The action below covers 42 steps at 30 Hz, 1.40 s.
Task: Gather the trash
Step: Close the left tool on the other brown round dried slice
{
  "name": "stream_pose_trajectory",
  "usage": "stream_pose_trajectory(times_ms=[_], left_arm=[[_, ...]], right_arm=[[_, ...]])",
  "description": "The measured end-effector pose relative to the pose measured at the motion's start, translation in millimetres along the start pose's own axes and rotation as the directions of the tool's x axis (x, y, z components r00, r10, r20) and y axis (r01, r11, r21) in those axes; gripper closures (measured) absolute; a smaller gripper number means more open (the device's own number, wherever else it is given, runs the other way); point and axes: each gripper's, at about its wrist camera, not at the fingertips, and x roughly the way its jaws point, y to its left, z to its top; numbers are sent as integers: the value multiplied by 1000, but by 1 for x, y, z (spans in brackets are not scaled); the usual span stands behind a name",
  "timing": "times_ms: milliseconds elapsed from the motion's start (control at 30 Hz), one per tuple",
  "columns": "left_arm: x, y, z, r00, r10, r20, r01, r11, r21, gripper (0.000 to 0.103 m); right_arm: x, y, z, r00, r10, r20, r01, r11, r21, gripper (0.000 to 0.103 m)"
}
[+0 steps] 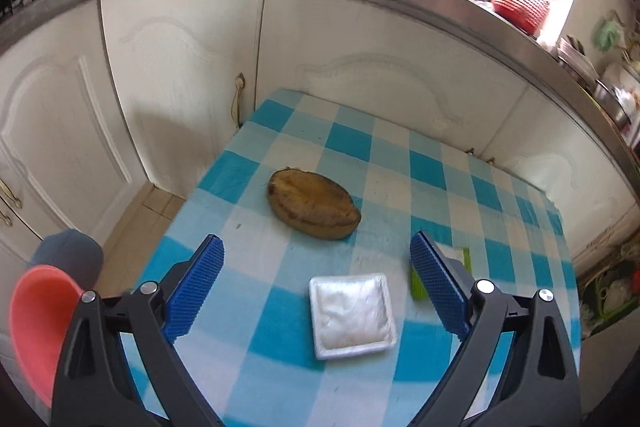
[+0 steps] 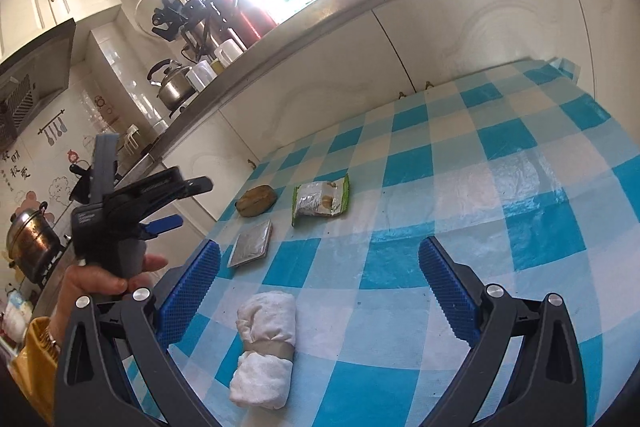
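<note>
L gripper [image 1: 316, 283] jaws spread wide, empty, hovering over white square packet [image 1: 352, 315], prob lined up for pick. R gripper [image 2: 320, 291] jaws also spread, empty, above rolled white cloth [image 2: 264, 343]. Brown husk [image 1: 314, 203], green wrapper [image 2: 322, 201] mid tabletop [image 2: 500, 147], well apart; packet near left edge, pink bin [image 1: 34, 327] beyond it.

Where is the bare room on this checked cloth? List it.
Free: the wide right half of the checked tablecloth, from the green snack wrapper across to the far corner, and the strip between the white rolled cloth and the right hand-held gripper. Crowded: the left edge, where the brown husk, square foil packet and wrapper cluster.
</note>
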Motion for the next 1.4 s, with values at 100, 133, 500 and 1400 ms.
stream_pose_trajectory(times_ms=[100, 133, 500, 1400], left_arm=[[33, -2, 10, 999, 0, -45, -2, 999, -47, 8], [44, -4, 13, 998, 2, -61, -6, 999, -50, 8], [101, -11, 25, 985, 97, -143, -98, 995, 1, 8], [103, -14, 10, 983, 169, -70, -162, 981, 104, 21]], right_arm=[[1, -4, 0, 1000, 29, -11, -29, 999, 20, 5], [1, -4, 0, 999, 34, -11, -33, 999, 20, 5], [2, -9, 0, 997, 67, -26, -65, 997, 50, 5], [15, -21, -4, 985, 88, -148, -66, 987, 147, 5]])
